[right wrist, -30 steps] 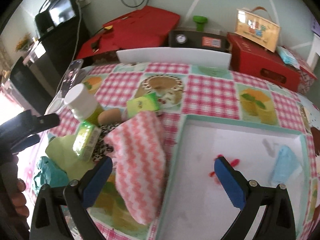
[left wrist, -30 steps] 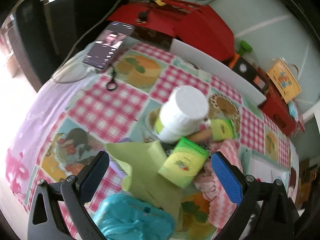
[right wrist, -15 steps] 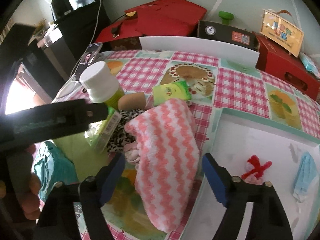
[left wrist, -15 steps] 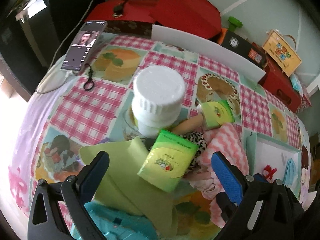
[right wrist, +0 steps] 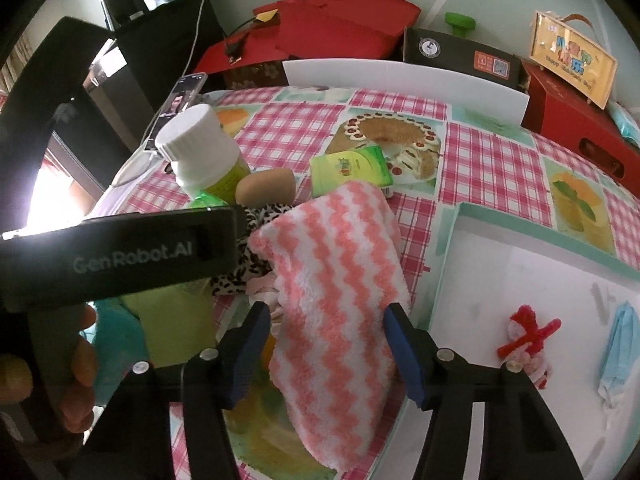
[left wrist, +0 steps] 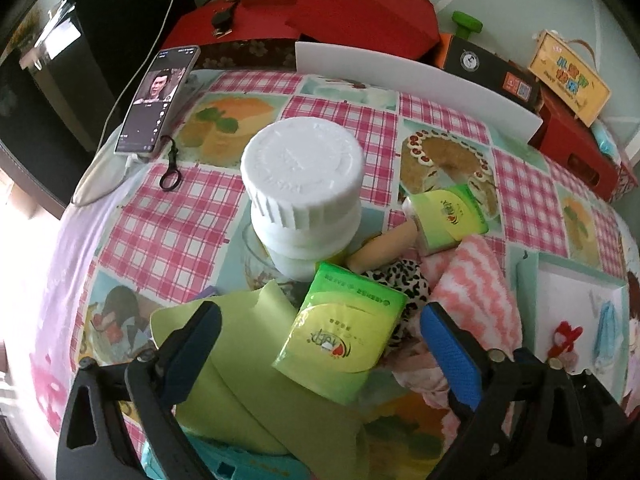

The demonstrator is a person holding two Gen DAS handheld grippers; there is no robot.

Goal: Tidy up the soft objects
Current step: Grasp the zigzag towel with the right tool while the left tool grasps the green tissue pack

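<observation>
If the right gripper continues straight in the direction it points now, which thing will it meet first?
Most likely the pink-and-white striped towel. It already lies between the fingers of the right gripper, whose jaws are closing around it; contact with the pads is hard to judge.

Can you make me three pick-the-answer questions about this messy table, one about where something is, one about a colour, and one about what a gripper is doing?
1. Where is the little red toy?
A. in the white tray
B. on the phone
C. on the bottle

2. What colour is the bottle's cap?
A. blue
B. white
C. red

3. What is between the right gripper's blue pads?
A. nothing
B. the phone
C. the pink-and-white zigzag cloth

Answers: 1 A, it lies on the tray floor beside a light blue mask. 2 B, the ribbed lid is plain white. 3 C, the jaws are closing with the cloth between them.
</observation>
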